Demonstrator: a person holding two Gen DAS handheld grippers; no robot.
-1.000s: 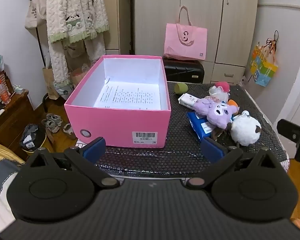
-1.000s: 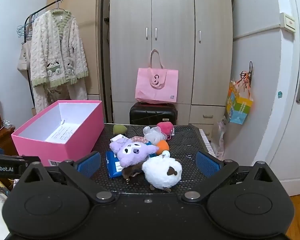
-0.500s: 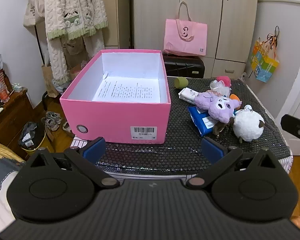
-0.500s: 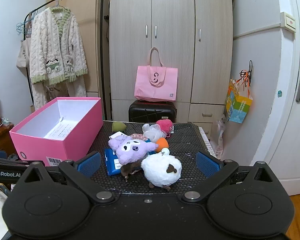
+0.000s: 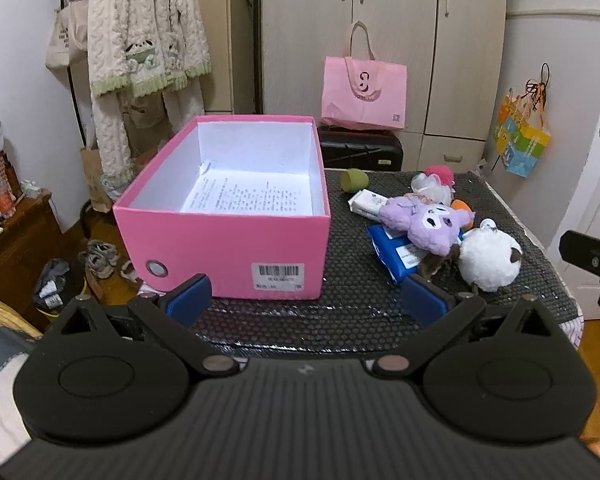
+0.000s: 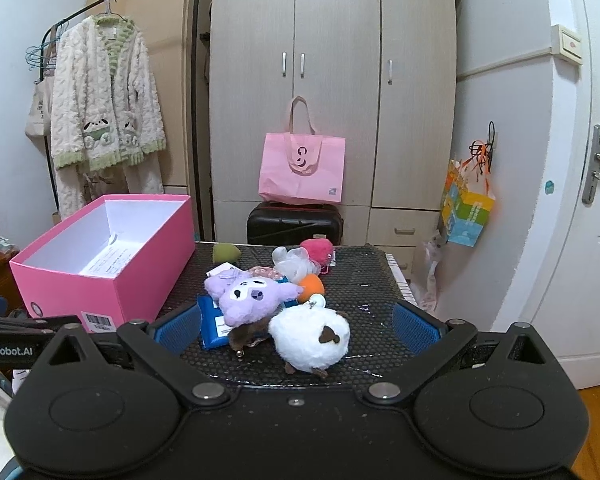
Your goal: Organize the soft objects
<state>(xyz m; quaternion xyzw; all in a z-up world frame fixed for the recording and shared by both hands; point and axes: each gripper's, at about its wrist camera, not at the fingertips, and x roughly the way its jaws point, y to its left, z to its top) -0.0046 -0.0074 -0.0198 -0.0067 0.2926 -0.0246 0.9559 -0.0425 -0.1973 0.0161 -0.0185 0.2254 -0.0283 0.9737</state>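
Observation:
An open pink box with a printed sheet inside stands on the left of a dark mat-covered table. To its right lies a pile of soft toys: a purple plush, a white round plush, a blue packet, a pink pom, an orange ball and a green piece. My left gripper is open and empty before the box. My right gripper is open and empty, just short of the white plush.
A wardrobe, a pink tote bag and a black suitcase stand behind the table. A coat rack with a fluffy robe is at the left. A white door is at the right.
Both grippers have drawn back and risen a little, so the box and toys sit lower and smaller in view. Both stay open and empty.

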